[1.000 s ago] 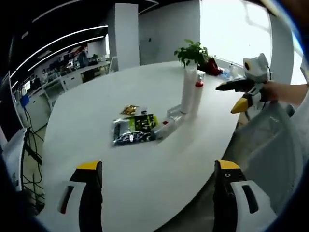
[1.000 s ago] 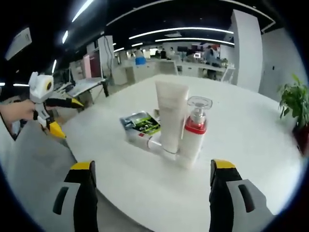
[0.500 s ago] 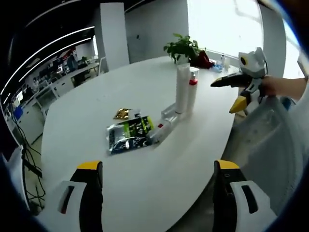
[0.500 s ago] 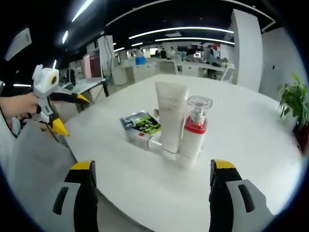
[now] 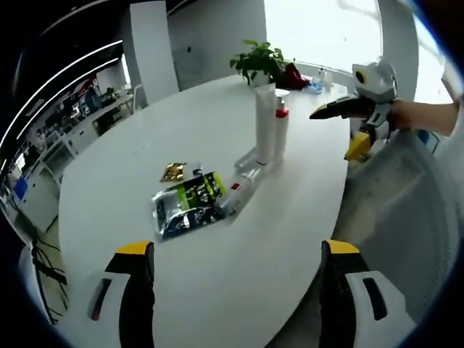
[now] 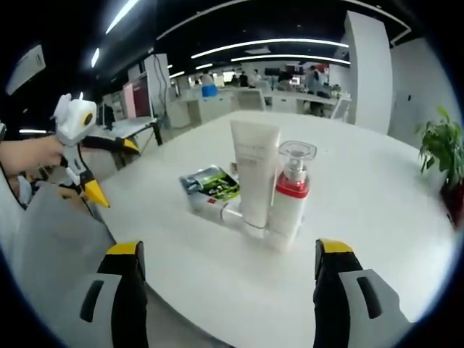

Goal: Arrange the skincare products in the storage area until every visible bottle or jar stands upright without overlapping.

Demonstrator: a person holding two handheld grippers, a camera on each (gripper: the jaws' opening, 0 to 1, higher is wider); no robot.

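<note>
Both tools hang wide open and empty: the left tool (image 5: 235, 290) and the right tool (image 6: 226, 290) sit low in their frames. At the centre of the right gripper view, the white tube (image 6: 254, 174) and the red-collared pump bottle (image 6: 290, 192) stand upright, touching, on the white counter (image 6: 362, 203). A small bottle (image 5: 243, 190) lies flat beside them at the centre of the left gripper view; it looks light, rigid and likely slick, so grip across its body.

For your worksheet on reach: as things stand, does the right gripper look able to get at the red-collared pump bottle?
Probably yes. The right gripper is open, facing the pump bottle across bare table. Only the white tube stands close beside it.
</note>
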